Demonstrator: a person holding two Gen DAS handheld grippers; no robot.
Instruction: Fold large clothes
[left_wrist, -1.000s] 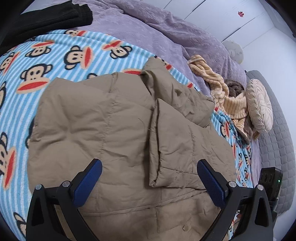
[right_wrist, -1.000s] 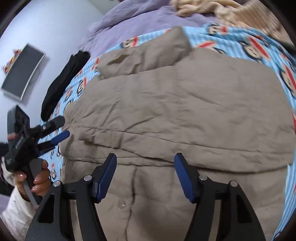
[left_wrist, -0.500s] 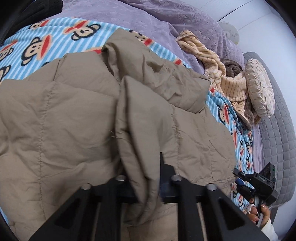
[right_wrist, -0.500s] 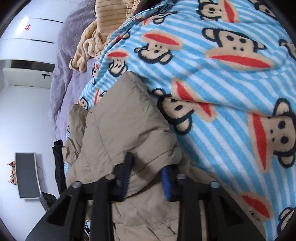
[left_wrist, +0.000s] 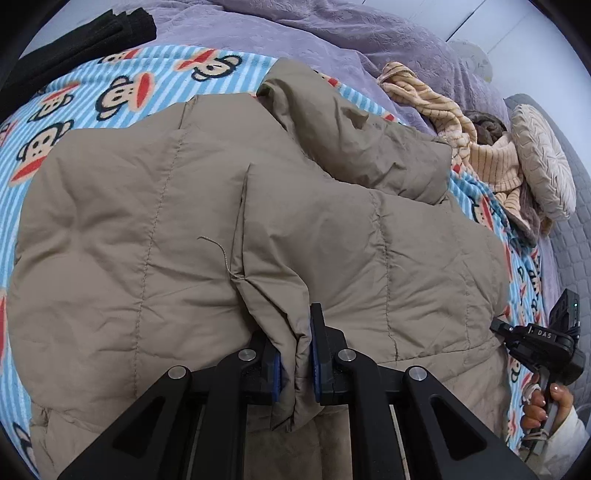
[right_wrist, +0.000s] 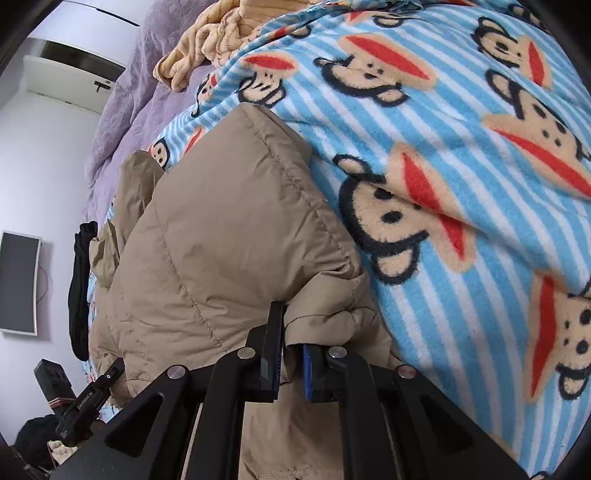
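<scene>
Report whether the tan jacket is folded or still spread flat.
Partly folded: on the tan jacket a panel lies doubled over the body, its edge pinched in the left gripper; the right gripper clamps another edge.

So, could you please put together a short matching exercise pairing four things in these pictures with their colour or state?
Things:
1. jacket
2. blanket
3. left tool
4. black garment

Descriptions:
A. blue and white stripes with monkey faces
B. shut on a fold of tan fabric
C. folded, lying at the far edge of the bed
D. tan and quilted, spread on the bed

Pairs: 1-D, 2-A, 3-B, 4-C
</scene>
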